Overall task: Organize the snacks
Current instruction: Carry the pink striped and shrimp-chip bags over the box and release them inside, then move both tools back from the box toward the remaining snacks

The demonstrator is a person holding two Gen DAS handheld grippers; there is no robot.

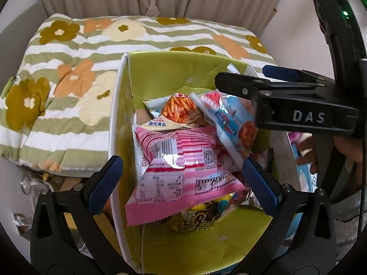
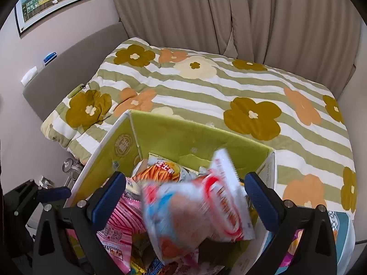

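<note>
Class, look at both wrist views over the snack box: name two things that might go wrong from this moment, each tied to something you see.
1. The blurred red-and-blue packet sits between the open right gripper, leaning on the pile; it may slide off crooked.
2. The pink packet lies tilted atop other snacks in the green box between the open left gripper; closing there could crush it.

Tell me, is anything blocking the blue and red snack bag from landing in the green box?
Nothing visible does. The blue and red snack bag looks blurred between the open jaws of the right hand-held gripper, right above the green box. Below it lie only other snacks, like the pink bag.
</note>
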